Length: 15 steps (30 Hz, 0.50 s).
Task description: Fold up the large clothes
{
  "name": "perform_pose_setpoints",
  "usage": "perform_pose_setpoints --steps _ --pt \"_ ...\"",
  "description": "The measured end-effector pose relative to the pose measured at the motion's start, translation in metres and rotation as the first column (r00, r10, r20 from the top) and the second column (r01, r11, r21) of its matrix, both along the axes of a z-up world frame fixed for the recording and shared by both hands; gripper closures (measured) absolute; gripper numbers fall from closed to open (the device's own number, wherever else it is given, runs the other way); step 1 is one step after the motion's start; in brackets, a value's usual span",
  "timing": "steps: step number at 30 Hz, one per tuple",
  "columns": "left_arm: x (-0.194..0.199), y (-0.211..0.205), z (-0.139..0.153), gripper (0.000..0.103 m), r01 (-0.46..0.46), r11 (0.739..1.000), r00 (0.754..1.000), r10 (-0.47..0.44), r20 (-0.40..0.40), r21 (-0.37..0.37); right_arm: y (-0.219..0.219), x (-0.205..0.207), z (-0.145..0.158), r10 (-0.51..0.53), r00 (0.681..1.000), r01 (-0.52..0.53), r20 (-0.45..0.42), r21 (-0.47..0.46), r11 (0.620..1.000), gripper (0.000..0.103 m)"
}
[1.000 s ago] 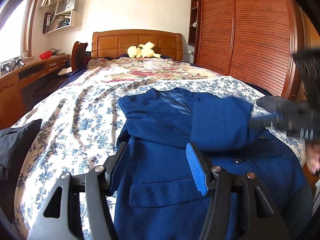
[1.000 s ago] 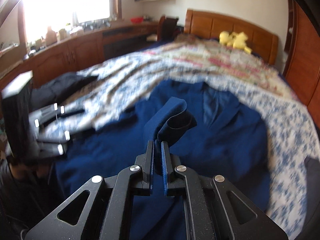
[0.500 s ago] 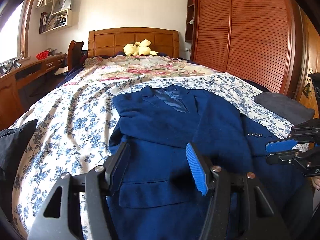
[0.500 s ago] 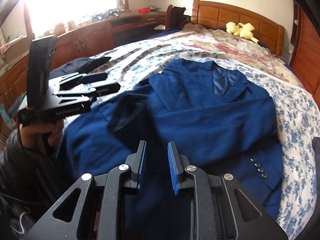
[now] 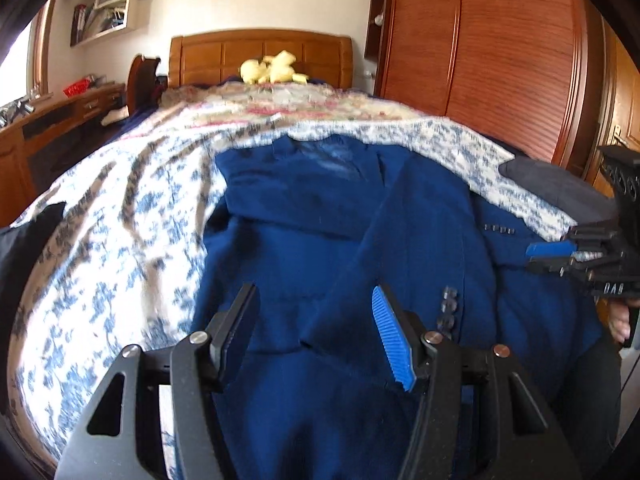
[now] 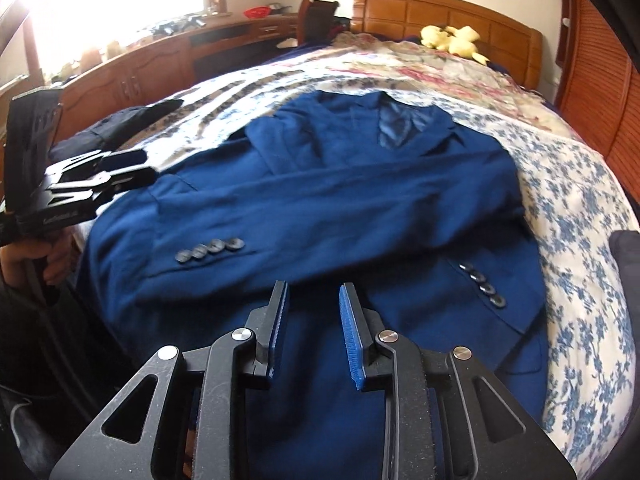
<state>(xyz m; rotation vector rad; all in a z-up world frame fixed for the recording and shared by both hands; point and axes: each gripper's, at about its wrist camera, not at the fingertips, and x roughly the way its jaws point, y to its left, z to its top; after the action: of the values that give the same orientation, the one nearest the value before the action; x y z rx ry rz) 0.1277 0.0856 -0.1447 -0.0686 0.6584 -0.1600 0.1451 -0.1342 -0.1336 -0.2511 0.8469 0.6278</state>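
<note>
**Blue jacket flat on the bed, both sleeves crossed**

Your blue jacket lies face up on the floral bedspread, collar toward the headboard. Both sleeves are folded across the chest, each cuff showing a row of dark buttons. Your left gripper hovers over the hem, fingers released and empty. Your right gripper has its fingers opening, with nothing between them.

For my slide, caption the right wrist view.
Open right gripper above a navy blue suit jacket, sleeve folded across, on a floral bedspread.
</note>
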Motion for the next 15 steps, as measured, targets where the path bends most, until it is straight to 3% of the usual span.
perform_pose_setpoints --steps 3,5,9,15 --pt "0.002 -0.001 -0.008 0.046 0.016 1.0 0.999 -0.016 -0.041 -0.006 -0.013 0.001 -0.003 -0.028 1.0 0.028 -0.003 0.003 1.0 0.077" --pt "0.004 -0.002 -0.012 0.055 0.025 1.0 0.998 -0.026 -0.059 -0.015 -0.02 0.0 -0.006 -0.043 0.999 0.043 0.001 -0.007 0.999 0.076" --pt "0.006 -0.005 -0.018 0.062 0.034 0.999 0.996 -0.037 -0.083 -0.029 -0.028 0.002 -0.01 -0.066 0.998 0.066 0.012 -0.021 0.998 0.076" --pt "0.009 -0.015 -0.028 0.08 0.043 0.999 0.993 -0.039 -0.111 0.033 -0.031 0.003 -0.02 -0.083 0.996 0.083 -0.014 -0.012 0.996 0.073"
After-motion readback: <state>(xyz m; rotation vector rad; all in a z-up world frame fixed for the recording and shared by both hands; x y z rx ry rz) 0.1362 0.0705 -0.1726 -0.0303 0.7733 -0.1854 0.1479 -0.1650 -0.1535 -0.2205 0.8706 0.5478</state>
